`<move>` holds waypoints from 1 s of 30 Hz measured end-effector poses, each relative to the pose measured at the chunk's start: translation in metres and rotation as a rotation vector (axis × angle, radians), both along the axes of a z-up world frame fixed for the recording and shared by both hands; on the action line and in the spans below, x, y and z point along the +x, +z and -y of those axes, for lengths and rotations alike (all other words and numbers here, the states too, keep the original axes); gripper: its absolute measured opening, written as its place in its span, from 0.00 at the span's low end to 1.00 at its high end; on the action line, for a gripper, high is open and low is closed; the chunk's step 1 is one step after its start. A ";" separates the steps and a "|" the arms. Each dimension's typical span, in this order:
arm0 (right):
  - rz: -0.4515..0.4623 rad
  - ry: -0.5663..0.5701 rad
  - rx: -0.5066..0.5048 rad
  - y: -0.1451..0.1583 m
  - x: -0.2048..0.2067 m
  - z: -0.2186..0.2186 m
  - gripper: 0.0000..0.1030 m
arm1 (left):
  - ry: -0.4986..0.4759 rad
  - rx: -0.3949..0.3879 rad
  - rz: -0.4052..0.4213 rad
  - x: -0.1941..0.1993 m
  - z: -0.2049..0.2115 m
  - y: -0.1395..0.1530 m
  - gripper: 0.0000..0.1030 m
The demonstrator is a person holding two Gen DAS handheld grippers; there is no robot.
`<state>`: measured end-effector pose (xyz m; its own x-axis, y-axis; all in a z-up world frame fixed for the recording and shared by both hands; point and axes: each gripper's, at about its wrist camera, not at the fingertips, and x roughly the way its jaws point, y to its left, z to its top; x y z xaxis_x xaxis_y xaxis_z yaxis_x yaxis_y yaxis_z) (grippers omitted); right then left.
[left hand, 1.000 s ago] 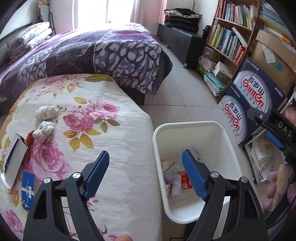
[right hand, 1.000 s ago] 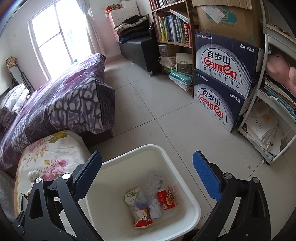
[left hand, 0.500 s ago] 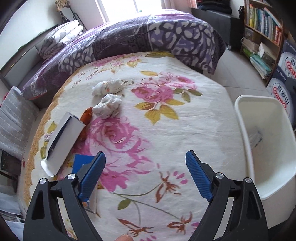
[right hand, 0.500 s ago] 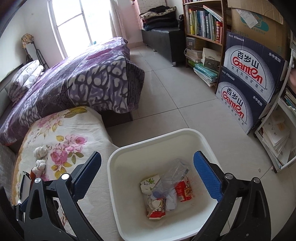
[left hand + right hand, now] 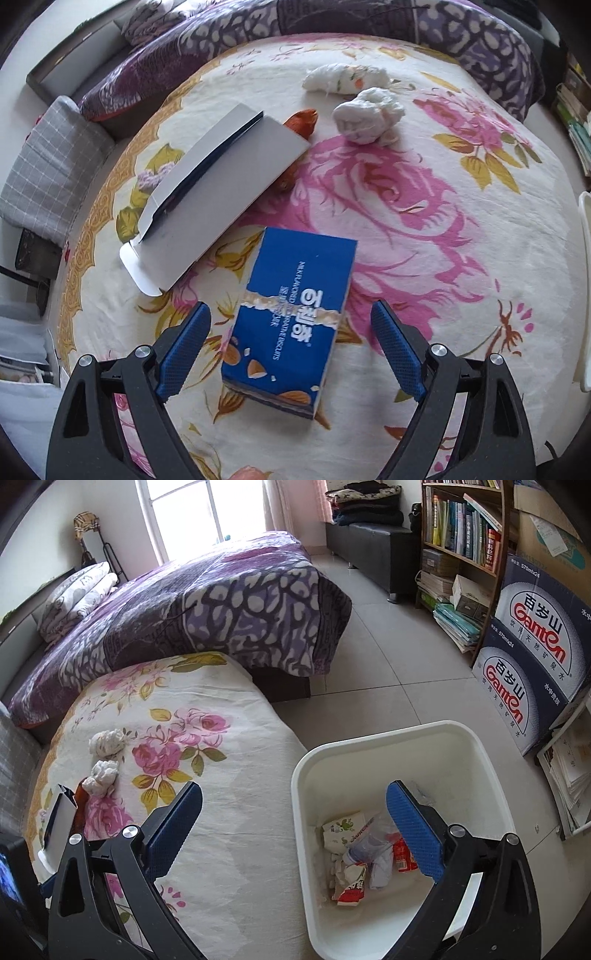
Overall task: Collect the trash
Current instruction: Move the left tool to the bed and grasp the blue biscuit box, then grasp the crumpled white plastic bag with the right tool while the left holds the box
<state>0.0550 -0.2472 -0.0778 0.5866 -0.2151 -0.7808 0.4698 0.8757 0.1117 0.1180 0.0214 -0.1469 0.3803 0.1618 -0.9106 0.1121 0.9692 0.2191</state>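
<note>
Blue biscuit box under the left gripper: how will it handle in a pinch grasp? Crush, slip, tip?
The blue box looks like thin printed card, so it may dent if squeezed hard. It lies flat on the soft floral cover, so tipping seems unlikely, though it could sink when pressed. The glossy print may slip slightly. The left gripper stands open, straddling it.

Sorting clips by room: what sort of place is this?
Likely a bedroom: a bed under a purple patterned blanket, stacked pillows and a wooden bookshelf.

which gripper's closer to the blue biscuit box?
Left. The left gripper hangs over the biscuit box, open fingers either side. The right gripper sits by the bin.
</note>
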 end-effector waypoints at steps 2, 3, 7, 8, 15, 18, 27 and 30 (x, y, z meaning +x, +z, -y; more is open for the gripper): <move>-0.009 0.012 -0.002 -0.003 0.004 -0.006 0.93 | 0.015 -0.023 -0.021 0.001 -0.009 -0.003 0.83; -0.014 0.018 -0.003 -0.004 0.005 -0.009 0.93 | 0.021 -0.041 -0.032 0.002 -0.014 -0.004 0.83; -0.033 0.039 -0.002 -0.010 0.013 -0.020 0.93 | 0.030 -0.102 -0.063 0.002 -0.026 -0.007 0.83; -0.037 0.044 -0.002 -0.011 0.015 -0.023 0.93 | 0.030 -0.115 -0.072 0.001 -0.029 -0.007 0.83; -0.070 0.098 0.005 -0.021 0.027 -0.048 0.93 | -0.004 -0.174 -0.085 -0.008 -0.033 -0.003 0.57; -0.081 0.123 0.014 -0.027 0.033 -0.059 0.93 | -0.001 -0.187 -0.062 -0.013 -0.037 0.005 0.57; -0.052 0.216 0.152 -0.040 0.075 -0.105 0.93 | 0.062 -0.282 0.159 -0.013 -0.085 0.086 0.57; -0.020 0.262 0.160 -0.044 0.096 -0.129 0.93 | 0.110 -0.311 0.172 -0.010 -0.103 0.094 0.57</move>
<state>0.1509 -0.1179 -0.1215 0.5902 0.0681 -0.8044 0.2333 0.9395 0.2507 0.1076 0.1243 -0.0528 0.5279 -0.0639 -0.8469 -0.0092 0.9967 -0.0809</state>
